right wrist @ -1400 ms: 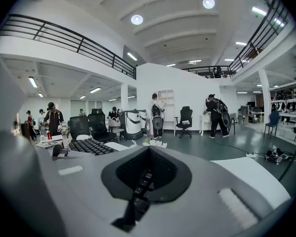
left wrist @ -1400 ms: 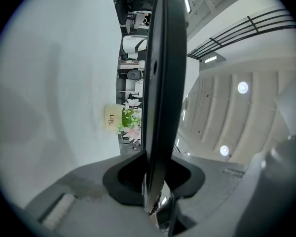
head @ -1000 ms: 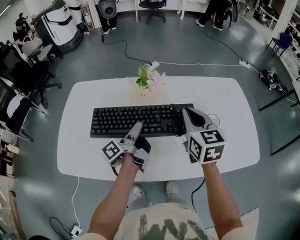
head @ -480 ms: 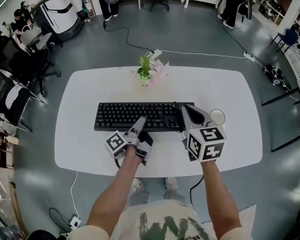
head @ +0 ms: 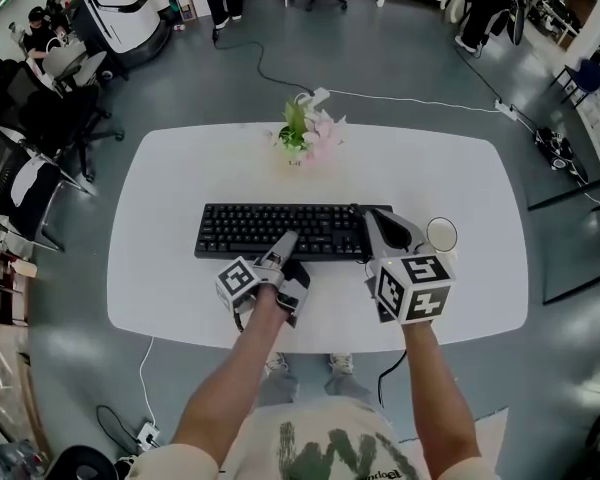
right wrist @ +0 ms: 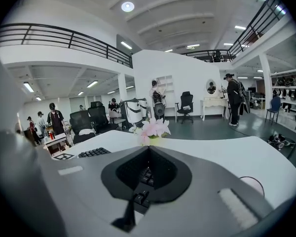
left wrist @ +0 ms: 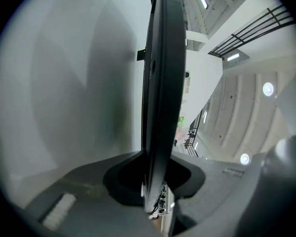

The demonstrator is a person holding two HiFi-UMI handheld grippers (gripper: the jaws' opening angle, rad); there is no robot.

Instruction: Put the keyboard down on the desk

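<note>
A black keyboard [head: 280, 229] lies level along the middle of the white desk [head: 170, 288]; I cannot tell whether it rests on the top or hangs just above it. My left gripper [head: 286, 241] is shut on its front edge near the middle. In the left gripper view the keyboard [left wrist: 163, 83] is a dark slab running edge-on between the jaws of that gripper [left wrist: 155, 184]. My right gripper [head: 376, 222] is shut on the keyboard's right end. In the right gripper view, keys [right wrist: 144, 174] show inside the jaw hollow, and more keyboard keys [right wrist: 92, 152] show to the left.
A small vase of pink flowers [head: 308, 136] stands behind the keyboard at the desk's far edge. A white round object [head: 442, 234] sits just right of my right gripper. Office chairs [head: 25, 183] stand left of the desk, and cables cross the floor beyond.
Both grippers have sunk toward the desk top with the keyboard held between them. The white round object has come into view beside the right gripper.
</note>
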